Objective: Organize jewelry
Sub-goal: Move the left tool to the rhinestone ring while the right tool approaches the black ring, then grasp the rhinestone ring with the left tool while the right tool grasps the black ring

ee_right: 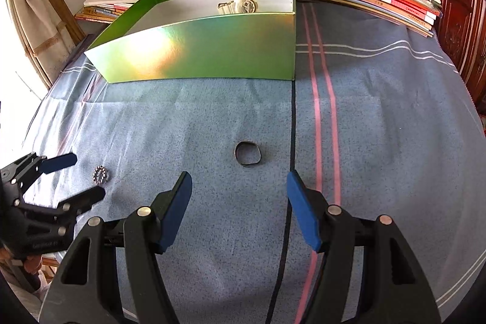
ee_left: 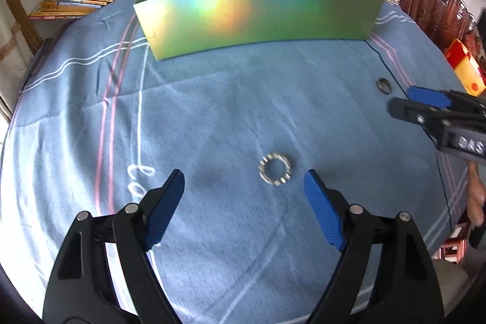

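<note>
A: Both grippers are hovering with jaws apart, holding nothing. The left gripper (ee_left: 244, 192) is facing the silver notched metal ring (ee_left: 275, 168), lying just ahead on the blue striped cloth (ee_left: 212, 111).

B: And the right gripper (ee_right: 240, 193) is facing the thin dark band ring (ee_right: 248, 154), nearer than the shiny green cardboard box (ee_right: 212, 50) holding a white wristwatch (ee_right: 240, 5).

A: I'm judging those flat rings risky: the pads may be pinching cloth, or skidding a ring sideways.
</note>
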Action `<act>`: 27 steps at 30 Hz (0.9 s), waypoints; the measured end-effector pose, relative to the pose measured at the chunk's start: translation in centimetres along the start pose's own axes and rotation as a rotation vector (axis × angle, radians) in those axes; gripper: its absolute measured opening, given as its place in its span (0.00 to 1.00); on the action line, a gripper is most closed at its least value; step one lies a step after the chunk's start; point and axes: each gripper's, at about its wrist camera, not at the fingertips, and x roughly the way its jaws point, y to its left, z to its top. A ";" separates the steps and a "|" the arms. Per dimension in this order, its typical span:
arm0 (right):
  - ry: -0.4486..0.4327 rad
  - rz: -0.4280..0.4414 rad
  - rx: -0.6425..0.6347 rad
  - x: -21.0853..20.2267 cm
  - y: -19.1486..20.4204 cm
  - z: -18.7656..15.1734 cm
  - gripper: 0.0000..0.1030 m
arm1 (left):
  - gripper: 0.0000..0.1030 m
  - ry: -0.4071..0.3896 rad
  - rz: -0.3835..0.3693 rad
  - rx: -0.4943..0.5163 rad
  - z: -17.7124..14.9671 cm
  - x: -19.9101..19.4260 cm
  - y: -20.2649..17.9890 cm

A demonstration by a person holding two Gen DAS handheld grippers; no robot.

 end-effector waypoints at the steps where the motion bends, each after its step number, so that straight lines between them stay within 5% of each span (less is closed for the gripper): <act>1: 0.000 -0.004 -0.001 0.1 0.0 0.0 0.62 | 0.74 0.004 -0.008 0.000 -0.2 0.0 0.0; 9: -0.007 -0.048 -0.009 0.8 0.6 0.5 0.62 | 0.42 -0.028 0.009 -0.025 -0.2 -0.1 0.4; 21: 0.002 -0.001 -0.065 1.4 3.2 1.1 0.62 | 0.52 -0.029 0.034 -0.057 0.4 0.4 0.9; 27: -0.008 -0.123 -0.037 1.5 2.5 1.2 0.62 | 0.53 -0.029 0.036 -0.061 0.4 0.4 1.0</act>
